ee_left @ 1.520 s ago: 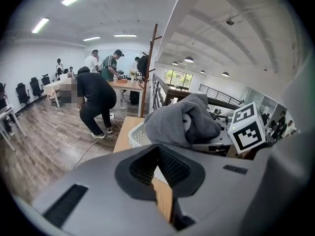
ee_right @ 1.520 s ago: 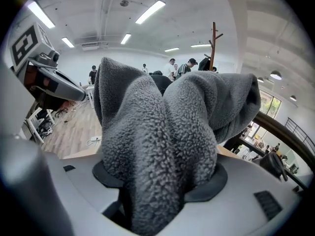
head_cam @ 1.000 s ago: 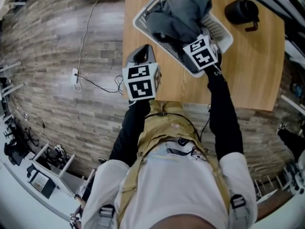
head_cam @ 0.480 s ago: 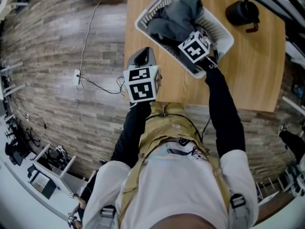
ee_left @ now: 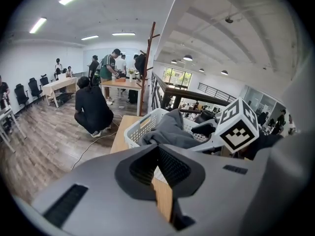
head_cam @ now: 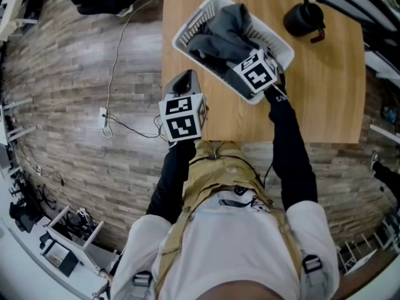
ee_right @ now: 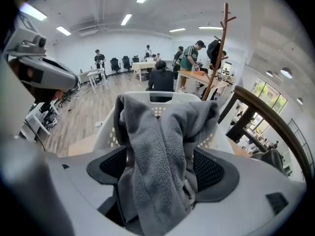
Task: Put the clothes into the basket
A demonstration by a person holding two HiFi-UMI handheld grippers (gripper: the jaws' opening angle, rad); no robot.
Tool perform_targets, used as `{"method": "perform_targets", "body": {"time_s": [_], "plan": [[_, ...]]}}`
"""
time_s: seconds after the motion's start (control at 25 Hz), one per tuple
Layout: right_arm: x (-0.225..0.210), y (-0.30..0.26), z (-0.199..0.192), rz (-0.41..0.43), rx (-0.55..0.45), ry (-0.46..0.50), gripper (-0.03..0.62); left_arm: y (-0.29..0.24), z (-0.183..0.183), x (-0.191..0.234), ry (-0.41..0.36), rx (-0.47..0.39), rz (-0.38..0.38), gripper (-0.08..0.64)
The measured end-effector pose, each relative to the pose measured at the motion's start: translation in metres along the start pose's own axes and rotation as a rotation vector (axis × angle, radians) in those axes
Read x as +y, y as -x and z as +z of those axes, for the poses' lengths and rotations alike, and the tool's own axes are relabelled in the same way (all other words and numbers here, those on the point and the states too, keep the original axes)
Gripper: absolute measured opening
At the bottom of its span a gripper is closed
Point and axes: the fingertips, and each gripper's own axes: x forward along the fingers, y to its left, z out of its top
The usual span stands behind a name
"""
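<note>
A white laundry basket point(head_cam: 187, 29) stands on the wooden table point(head_cam: 312, 92) with grey clothes point(head_cam: 222, 33) piled in it. My right gripper point(head_cam: 253, 74) hangs over the basket's near side. Its jaws are opening, and a grey fleece garment point(ee_right: 162, 146) drapes loosely between the wide-apart pads point(ee_right: 212, 168), with the basket rim point(ee_right: 162, 96) behind. My left gripper point(head_cam: 185, 79) hovers at the table's near left edge, shut and empty. In the left gripper view its jaws point(ee_left: 158, 149) point at the basket point(ee_left: 140, 129) and the clothes point(ee_left: 167, 132).
A black jug point(head_cam: 304, 19) stands on the table's far right. A cable point(head_cam: 115, 99) runs across the wooden floor to the left. A wooden coat stand point(ee_left: 146, 63) and several people, one crouching point(ee_left: 93, 109), are beyond the table.
My right gripper has moved left and further over the basket, and the grey pile sits lower in it. The left gripper has stayed at the table's edge.
</note>
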Motion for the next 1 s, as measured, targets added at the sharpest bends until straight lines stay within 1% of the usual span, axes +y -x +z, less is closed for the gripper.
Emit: {"method": "perform_targets", "body": {"time_s": [0.24,0.32,0.4,0.48,0.6,0.72,0.88,0.96,1.0], "plan": [[0.006,0.067,0.012,-0.097,-0.163,-0.102,0.417,0.016,0.015,-0.021,-0.046,-0.061,-0.048,-0.002],[0.012,0.093,0.017,-0.126,-0.226,-0.124,0.407,0.023,0.022,-0.032,-0.066,-0.085,-0.067,-0.002],[0.016,0.122,0.023,-0.167,-0.293,-0.142,0.356,0.032,0.032,-0.045,-0.089,-0.117,-0.092,-0.002],[0.019,0.152,0.028,-0.211,-0.361,-0.164,0.289,0.043,0.042,-0.059,-0.113,-0.152,-0.121,-0.002],[0.024,0.192,0.036,-0.263,-0.453,-0.200,0.226,0.058,0.057,-0.081,-0.152,-0.203,-0.165,0.000],[0.031,0.229,0.042,-0.303,-0.521,-0.213,0.152,0.077,0.068,-0.096,-0.189,-0.248,-0.194,-0.002],[0.033,0.270,0.048,-0.353,-0.610,-0.244,0.087,0.097,0.072,-0.111,-0.220,-0.283,-0.225,-0.002],[0.032,0.285,0.050,-0.387,-0.645,-0.262,0.041,0.103,0.074,-0.115,-0.231,-0.295,-0.238,0.000],[0.033,0.291,0.051,-0.396,-0.661,-0.265,0.035,0.106,0.075,-0.117,-0.236,-0.302,-0.242,0.000]]}}
